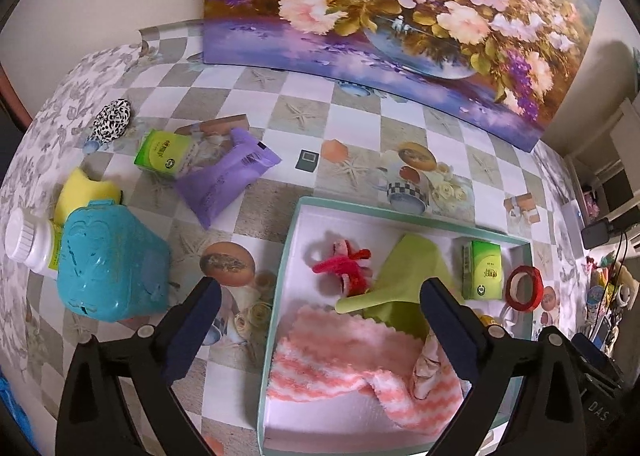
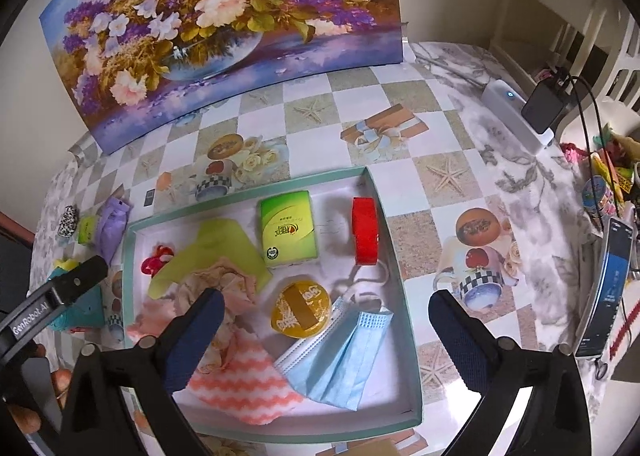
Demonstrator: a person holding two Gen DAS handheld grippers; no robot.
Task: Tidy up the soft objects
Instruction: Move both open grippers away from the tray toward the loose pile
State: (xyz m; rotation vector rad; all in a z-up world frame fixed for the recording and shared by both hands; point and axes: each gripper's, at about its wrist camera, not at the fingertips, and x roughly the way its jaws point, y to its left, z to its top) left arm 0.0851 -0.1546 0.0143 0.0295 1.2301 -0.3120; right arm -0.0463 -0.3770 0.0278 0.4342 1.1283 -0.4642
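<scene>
A teal-rimmed white box (image 1: 285,252) lies on the table. It holds a pink-and-white wavy cloth (image 1: 332,360), a green cloth (image 1: 412,268), a red hair tie (image 1: 346,266) and a green tissue pack (image 1: 485,270). My left gripper (image 1: 320,286) stands open over the box's left rim with nothing between its fingers. In the right wrist view the same box (image 2: 304,435) also shows a blue face mask (image 2: 344,360), a crumpled floral cloth (image 2: 224,284) and a yellow round packet (image 2: 301,310). My right gripper (image 2: 326,296) hangs open above the mask and holds nothing.
Left of the box stand a teal plastic case (image 1: 112,260), a white bottle (image 1: 30,242), a yellow sponge (image 1: 82,191), a second tissue pack (image 1: 162,153), a purple packet (image 1: 224,175) and a spotted hair tie (image 1: 112,121). A red tape roll (image 2: 365,232) sits in the box. A flower painting (image 1: 400,15) leans behind.
</scene>
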